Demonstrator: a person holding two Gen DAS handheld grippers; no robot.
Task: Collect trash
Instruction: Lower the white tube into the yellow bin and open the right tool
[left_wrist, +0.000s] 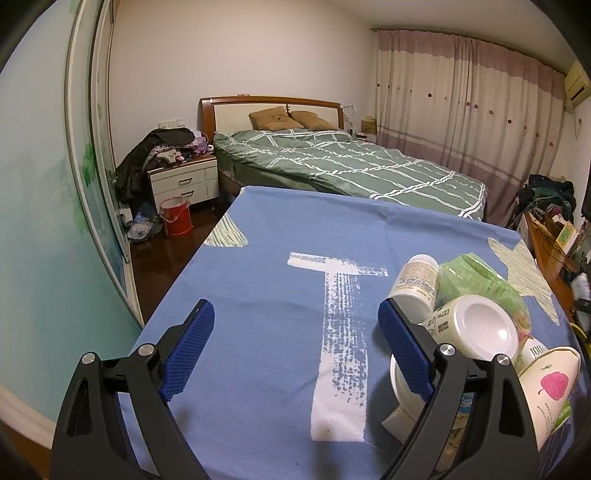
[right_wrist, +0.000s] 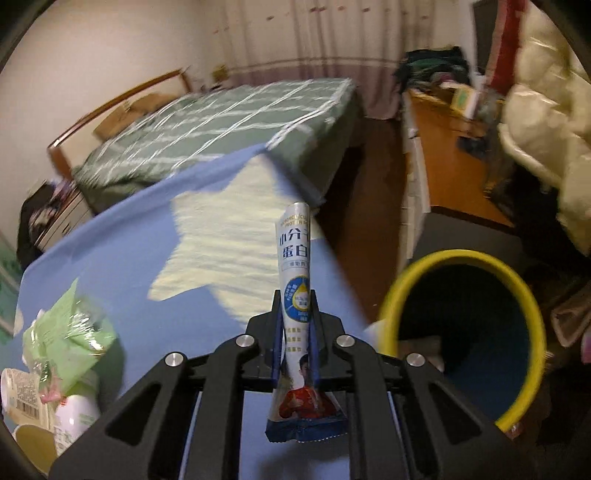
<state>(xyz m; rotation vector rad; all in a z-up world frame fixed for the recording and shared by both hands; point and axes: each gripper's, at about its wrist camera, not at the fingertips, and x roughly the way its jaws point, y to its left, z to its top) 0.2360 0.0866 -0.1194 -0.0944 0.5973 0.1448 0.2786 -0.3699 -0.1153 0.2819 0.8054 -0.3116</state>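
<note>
Sachet (right_wrist: 294, 280) clamped upright in right gripper (right_wrist: 294, 334) (bin (right_wrist: 532, 295) just right).

sachet (right_wrist: 294, 280): glossy foil | tablecloth (left_wrist: 258, 295): matt cloth | bin (right_wrist: 532, 295): smooth plastic

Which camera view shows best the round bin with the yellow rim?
The right wrist view. There the round bin with the yellow rim shows its whole opening and dark inside, beside the blue cloth. The left wrist view shows only a thin yellow sliver at its right edge, too little to identify.
</note>
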